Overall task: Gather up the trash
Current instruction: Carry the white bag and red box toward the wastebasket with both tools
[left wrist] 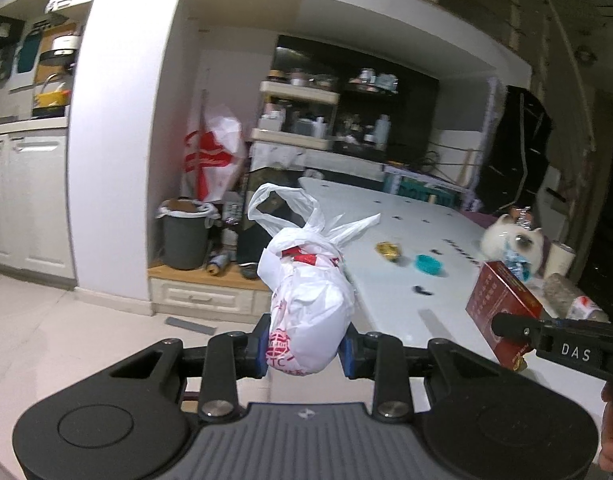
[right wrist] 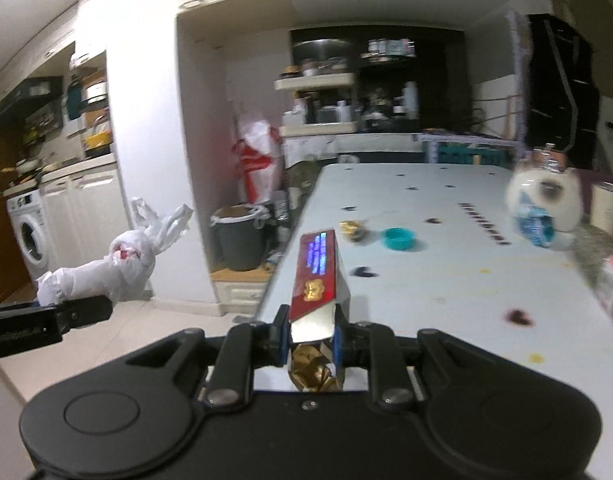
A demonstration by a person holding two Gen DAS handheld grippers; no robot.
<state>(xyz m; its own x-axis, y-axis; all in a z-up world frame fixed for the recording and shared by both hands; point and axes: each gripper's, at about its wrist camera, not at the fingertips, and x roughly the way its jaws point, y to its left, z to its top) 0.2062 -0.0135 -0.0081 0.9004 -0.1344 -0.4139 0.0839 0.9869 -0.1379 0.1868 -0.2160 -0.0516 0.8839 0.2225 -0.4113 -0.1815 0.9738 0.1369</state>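
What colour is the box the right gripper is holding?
Dark red with gold print, the box shows best in the right wrist view.

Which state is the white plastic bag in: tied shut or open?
Tied shut: the white plastic bag has its handles knotted on top, pinched in the left gripper.

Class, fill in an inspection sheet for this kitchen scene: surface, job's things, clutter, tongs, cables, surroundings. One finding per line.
Surface: white table with dark spots and yellowish stains.
Job's things: tied white plastic bag; red carton, open at its near end; grey lined bin on the wooden ledge in the alcove.
Clutter: teal dish, gold wrapper, white cat-faced item, cream cup.
Tongs: left tongs shut on the bag, held off the table; right tongs shut on the carton.
Cables: nothing seen clearly.
Surroundings: washing machine, shelving, hanging red-and-white bag.
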